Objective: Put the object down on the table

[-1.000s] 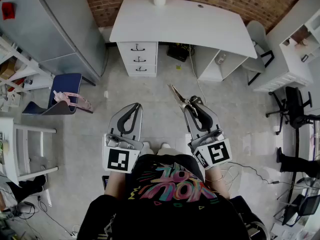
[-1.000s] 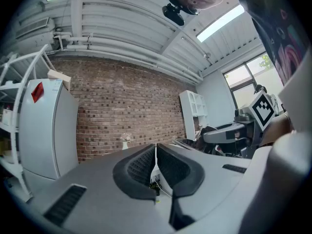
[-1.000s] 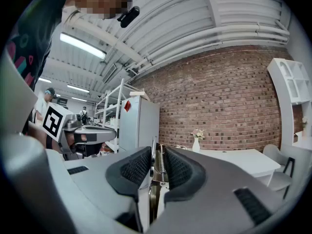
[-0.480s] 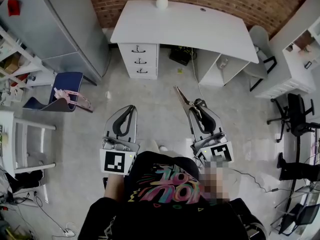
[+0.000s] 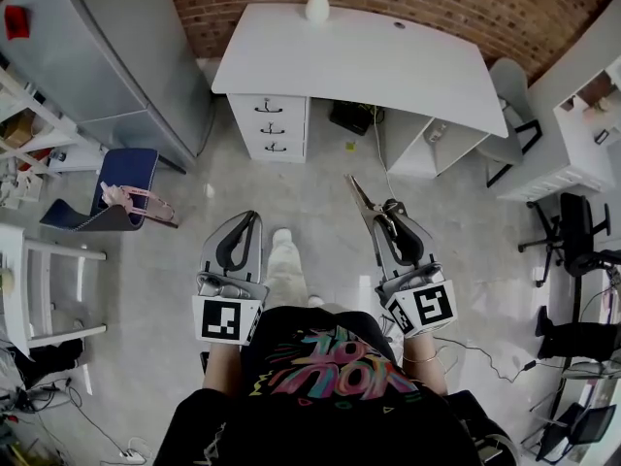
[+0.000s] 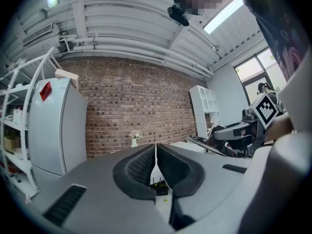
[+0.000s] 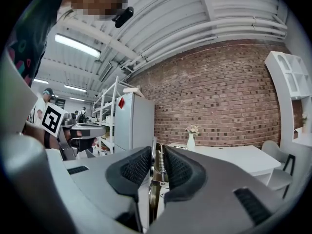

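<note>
My right gripper point(image 5: 387, 209) is shut on a slim metal tool with a coil spring point(image 5: 362, 198); its pointed end sticks out ahead of the jaws over the floor. In the right gripper view the tool's spring point(image 7: 158, 163) runs between the pads of the right gripper point(image 7: 157, 156). My left gripper point(image 5: 246, 219) is shut with nothing in it; in the left gripper view the pads of the left gripper point(image 6: 156, 153) meet. The white table point(image 5: 388, 61) stands ahead against the brick wall, with a white vase point(image 5: 317, 6) at its back edge. Both grippers are held well short of it.
A grey fridge point(image 5: 116, 56) stands at the left, with a blue chair point(image 5: 121, 178) below it. A drawer unit point(image 5: 272, 119) sits under the table. A white chair point(image 5: 505, 76), white shelves point(image 5: 572, 115) and a black office chair point(image 5: 577, 216) are at the right. Cables lie on the floor.
The person has stepped towards the table, and a leg now shows between the grippers. Both grippers keep their pose and the tool stays in the right one.
</note>
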`<state>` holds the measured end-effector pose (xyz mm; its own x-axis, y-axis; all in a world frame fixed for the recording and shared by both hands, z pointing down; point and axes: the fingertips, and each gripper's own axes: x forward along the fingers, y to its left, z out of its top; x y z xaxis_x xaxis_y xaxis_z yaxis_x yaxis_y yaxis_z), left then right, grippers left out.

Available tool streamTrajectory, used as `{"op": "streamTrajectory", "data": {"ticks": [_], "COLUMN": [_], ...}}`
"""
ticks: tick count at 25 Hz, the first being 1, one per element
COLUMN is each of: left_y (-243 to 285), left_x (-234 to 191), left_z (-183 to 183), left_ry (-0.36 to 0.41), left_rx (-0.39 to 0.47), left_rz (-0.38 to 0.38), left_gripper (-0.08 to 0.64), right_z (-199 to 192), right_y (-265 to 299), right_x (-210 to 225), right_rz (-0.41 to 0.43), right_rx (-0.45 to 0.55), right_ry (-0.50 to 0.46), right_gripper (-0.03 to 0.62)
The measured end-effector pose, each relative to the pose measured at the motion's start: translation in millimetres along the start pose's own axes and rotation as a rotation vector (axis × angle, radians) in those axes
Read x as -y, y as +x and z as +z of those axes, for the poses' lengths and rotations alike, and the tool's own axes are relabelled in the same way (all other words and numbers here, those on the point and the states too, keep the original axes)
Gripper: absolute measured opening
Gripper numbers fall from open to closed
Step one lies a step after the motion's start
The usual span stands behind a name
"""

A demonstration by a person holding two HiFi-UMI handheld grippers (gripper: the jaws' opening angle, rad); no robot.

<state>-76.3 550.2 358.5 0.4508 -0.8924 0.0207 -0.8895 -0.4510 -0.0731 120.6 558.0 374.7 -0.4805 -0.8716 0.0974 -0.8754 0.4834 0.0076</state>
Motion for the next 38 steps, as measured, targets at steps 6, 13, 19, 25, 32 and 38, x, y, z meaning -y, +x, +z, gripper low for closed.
{"op": "streamTrajectory", "data": {"ticks": [6,13,19,25,32,38], "left_y": [75.6,174.5,226.6,263.0,298.7,336.2], "left_x": [-68.0,-151.5,-198.3,-229.2,-238.8,-243.8], "left_z": [-7.4,16.3,6.7,-6.1,-28.1,-34.5], "left_ry": [0.01,-0.039,-0.045,-0.043,-0.061,-0.069], "left_rx": [0.006,0.088,0.067,0.041,0.003,-0.014], "left_rz": [-0.017,-0.031,-0.048,-0.079,-0.12,-0.121], "left_gripper": [0.029,0.029,0.029,0.029,0.029,0.029], "right_z": [3.3,32.4,32.9,27.4,13.4,4.0], "right_y": [95.5,205.8,266.8,309.8,340.2,371.8], "right_x": [19.0,58.7,84.5,97.3,117.3,144.6], "right_rz": [0.0,-0.042,-0.094,-0.123,-0.161,-0.143], "right_rx": [-0.021,-0.01,-0.029,-0.043,-0.046,-0.064], "right_ry": [-0.015,-0.037,-0.01,0.006,0.076,0.109], "right_gripper": [0.1,0.1,0.101,0.101,0.101,0.103]}}
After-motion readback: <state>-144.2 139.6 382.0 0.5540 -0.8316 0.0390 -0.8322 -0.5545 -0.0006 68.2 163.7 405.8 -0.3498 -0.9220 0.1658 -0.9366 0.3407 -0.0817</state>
